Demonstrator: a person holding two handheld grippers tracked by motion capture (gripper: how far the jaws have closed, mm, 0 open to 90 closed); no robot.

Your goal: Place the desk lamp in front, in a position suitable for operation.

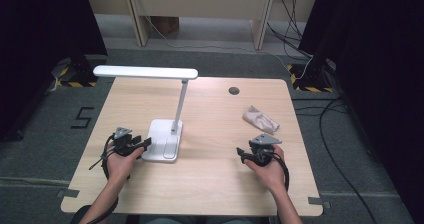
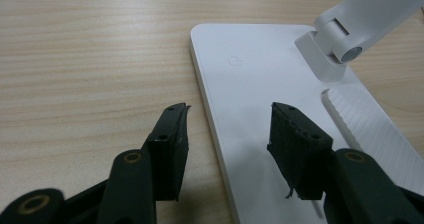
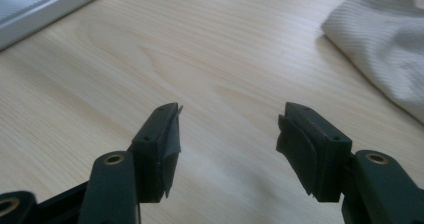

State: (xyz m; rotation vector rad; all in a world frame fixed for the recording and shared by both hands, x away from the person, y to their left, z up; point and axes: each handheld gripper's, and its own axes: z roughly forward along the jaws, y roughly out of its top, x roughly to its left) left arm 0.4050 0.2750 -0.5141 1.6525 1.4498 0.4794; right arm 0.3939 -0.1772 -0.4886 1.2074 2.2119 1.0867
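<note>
On the left half of a pale wooden worktop (image 1: 210, 184), a white desk lamp (image 1: 167, 104) is set upright, its flat base (image 2: 260, 84) lying on the wood and its long head held level above on a thin stem. Just beside the near edge of that base, the left gripper (image 1: 136, 145) is held low, its jaws spread apart with nothing between them; one jaw is seen over the wood and the other over the base, near a faint power symbol (image 2: 233, 61), so a press or a grip on the base seems to be prepared. Well apart on the right, the right gripper (image 1: 252, 154) is held near the worktop with jaws released and empty, probably kept in waiting. A crumpled pale cloth (image 1: 260, 119) is left beyond it, untouched.
</note>
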